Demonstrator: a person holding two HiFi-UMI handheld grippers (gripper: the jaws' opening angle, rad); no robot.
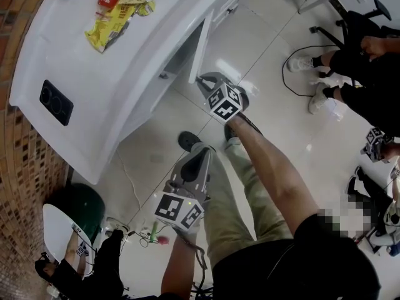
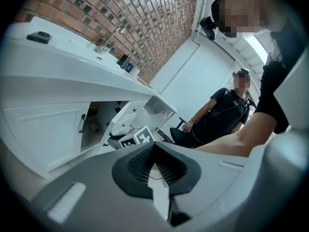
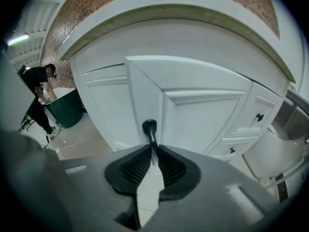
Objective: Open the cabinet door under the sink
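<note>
Right gripper view: the right gripper [image 3: 152,154] is clamping the upright handle [image 3: 149,128] at the free edge of the cabinet door [image 3: 207,112], which is standing ajar. The left gripper [image 2: 153,149] is idling farther off, jaws together and empty.

Likely a mock kitchen — brick wall [image 2: 145,23], white counter [image 1: 94,74], office chair [image 1: 357,19].

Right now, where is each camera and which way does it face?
Head view: on the person's head, facing steeply down at counter and open cabinet door; left hand-held gripper, right hand-held gripper, legs show.
Left gripper view: rides the left one, facing the door; its shut jaws show.
Right gripper view: rides the right one, facing the door; jaws clamp its handle.
Shared: all three show the door.
</note>
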